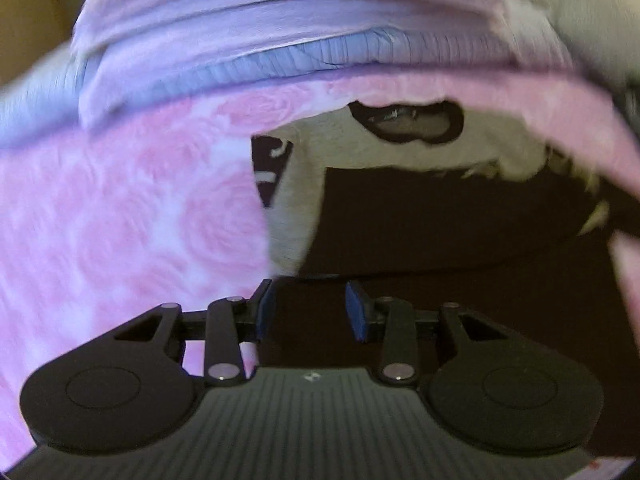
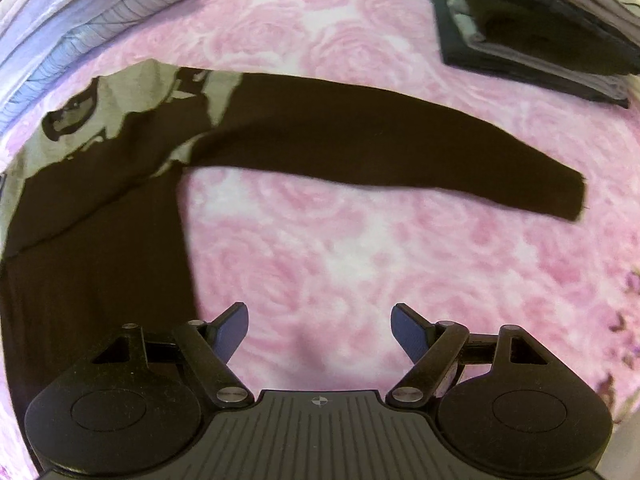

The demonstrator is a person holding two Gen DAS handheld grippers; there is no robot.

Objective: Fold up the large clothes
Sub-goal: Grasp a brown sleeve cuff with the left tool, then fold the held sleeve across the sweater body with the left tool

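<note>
Plainly, no box, basket or other container shows in either view; everything lies straight on a bed under a pink rose-print bedspread (image 2: 360,248). One dark long-sleeved top (image 2: 120,208), with a pale grey printed patch at its far shoulder area, is spread on the left part of the bed, and its one visible sleeve (image 2: 400,148) stretches flat to the right. Only the right wrist view shows that sleeve and a stack of folded dark clothes (image 2: 540,40) at the far right, well apart from the top. Both views show lilac and pale blue bedding (image 1: 280,40) bunched along the far edge. Seen from the left wrist, the top's collar opening (image 1: 408,124) and pale print sit close ahead. The left tongs (image 1: 310,312) stand narrowly parted above the dark cloth with nothing between the blue pads (image 1: 356,312). The right tongs (image 2: 320,328) stand wide and empty over bare bedspread, just right of the top's body.
</note>
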